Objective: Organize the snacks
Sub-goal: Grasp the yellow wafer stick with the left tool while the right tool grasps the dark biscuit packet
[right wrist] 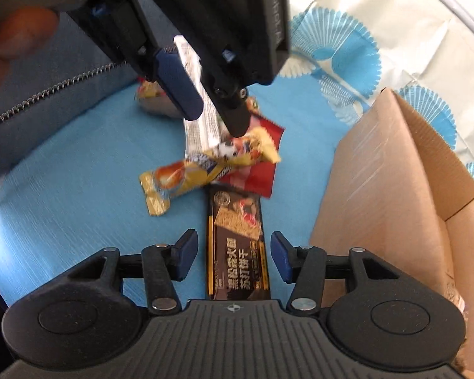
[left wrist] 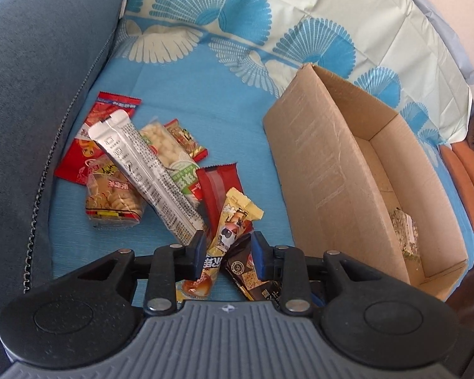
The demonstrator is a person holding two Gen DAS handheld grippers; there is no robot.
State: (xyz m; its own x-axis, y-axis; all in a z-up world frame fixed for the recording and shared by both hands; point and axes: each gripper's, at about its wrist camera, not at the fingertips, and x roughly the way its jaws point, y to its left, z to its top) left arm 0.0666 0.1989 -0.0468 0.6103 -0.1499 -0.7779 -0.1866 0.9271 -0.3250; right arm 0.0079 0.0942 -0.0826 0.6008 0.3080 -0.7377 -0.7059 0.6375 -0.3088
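Several snack packets lie in a heap on the blue cloth [left wrist: 186, 94]. My left gripper [left wrist: 227, 252] is open above a yellow cow-print bar [left wrist: 229, 224], which lies between its fingers; it shows from above in the right wrist view [right wrist: 215, 120]. My right gripper [right wrist: 233, 257] is open around a dark brown cracker packet [right wrist: 237, 246], not closed on it. The same packet shows in the left wrist view [left wrist: 246, 271]. A long silver packet [left wrist: 148, 173] and a red packet [left wrist: 216, 189] lie in the heap. An open cardboard box [left wrist: 319, 170] stands to the right, with one wrapped snack [left wrist: 406, 230] inside.
A dark blue cushion [left wrist: 31, 110] with a zipper borders the cloth on the left. A bag of small biscuits [left wrist: 113, 199] and red wrappers [left wrist: 88, 148] lie at the heap's left. The box wall [right wrist: 379, 189] stands close to my right gripper. An orange cushion [left wrist: 467, 173] sits far right.
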